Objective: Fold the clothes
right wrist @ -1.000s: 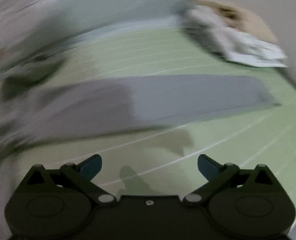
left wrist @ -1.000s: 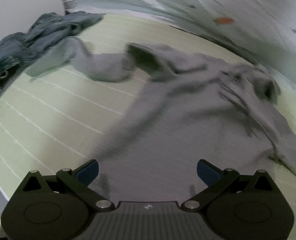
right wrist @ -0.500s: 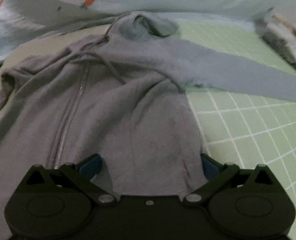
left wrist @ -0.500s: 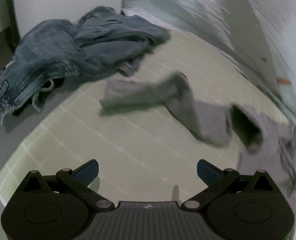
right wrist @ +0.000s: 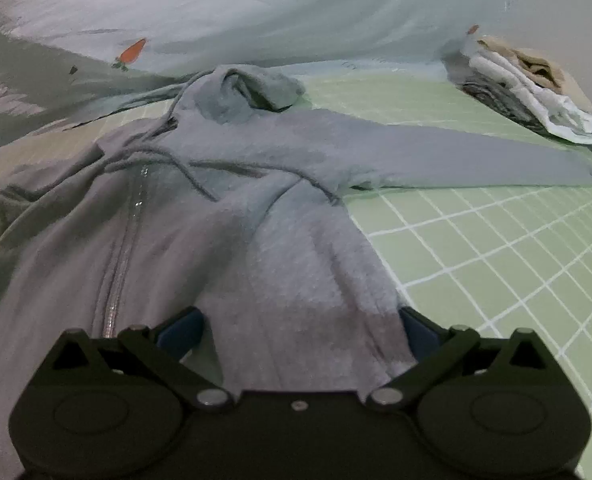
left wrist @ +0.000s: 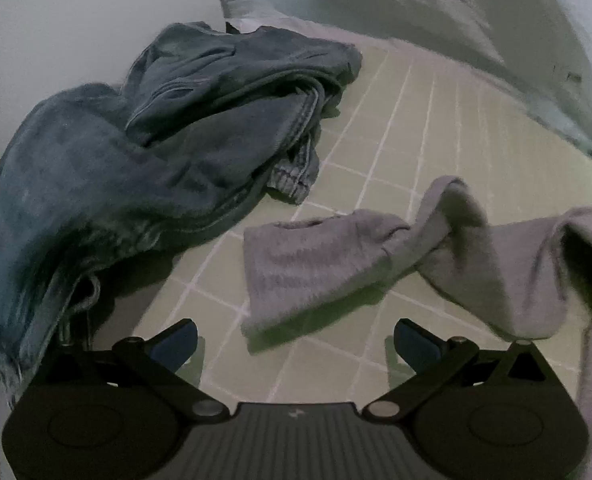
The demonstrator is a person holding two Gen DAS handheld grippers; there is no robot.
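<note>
Lying spread zip-up on the green grid-lined mat (right wrist: 496, 240), the grey fleece zip hoodie (right wrist: 279, 240) is looking soft, floppy, light. Left gripper (left wrist: 295, 338) is hovering wide open, empty, by the twisted sleeve cuff (left wrist: 296, 268); best grab pt there. Right gripper (right wrist: 302, 330) is gaping w/ the hem between its jaws, not clamped.

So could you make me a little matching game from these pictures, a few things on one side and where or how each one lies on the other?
Things:
1. grey hoodie
2. blue jeans
3. folded stack of clothes
4. left gripper

States or places:
A. crumpled in a heap at the mat's edge
B. open, holding nothing, just short of a twisted grey sleeve
C. spread front up, zipper closed
D. piled at the far right corner of the green mat

Pairs: 1-C, 2-A, 3-D, 4-B
</note>
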